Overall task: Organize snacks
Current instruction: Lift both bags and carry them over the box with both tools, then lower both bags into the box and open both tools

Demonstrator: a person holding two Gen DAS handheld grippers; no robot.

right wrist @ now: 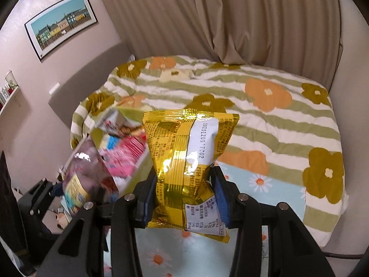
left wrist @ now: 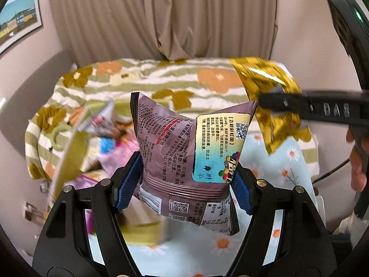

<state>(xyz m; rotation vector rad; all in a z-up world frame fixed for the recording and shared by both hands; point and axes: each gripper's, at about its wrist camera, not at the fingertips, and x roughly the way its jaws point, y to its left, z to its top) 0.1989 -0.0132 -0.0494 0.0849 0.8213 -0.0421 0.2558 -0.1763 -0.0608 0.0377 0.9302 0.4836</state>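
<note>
Beyond grippers: flowered quilt (right wrist: 265,106), blurred snack pile (right wrist: 124,147) to left.
Left gripper (left wrist: 188,184): raised, clamps purple bag (left wrist: 184,152).
Right gripper (right wrist: 184,198): raised, pinches gold bag (right wrist: 184,157).

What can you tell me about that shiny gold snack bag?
The gold snack bag is a small crinkly foil packet, puffed like a pillow, with dark print, a white panel bearing a stamped date and a nutrition table. It stands upright in the air above the floral bedding, pinched at its lower middle between the blue pads of the right claw.

The heap of snack packets (left wrist: 110,138) beside the bed (right wrist: 276,120) is too motion-blurred to identify.
</note>
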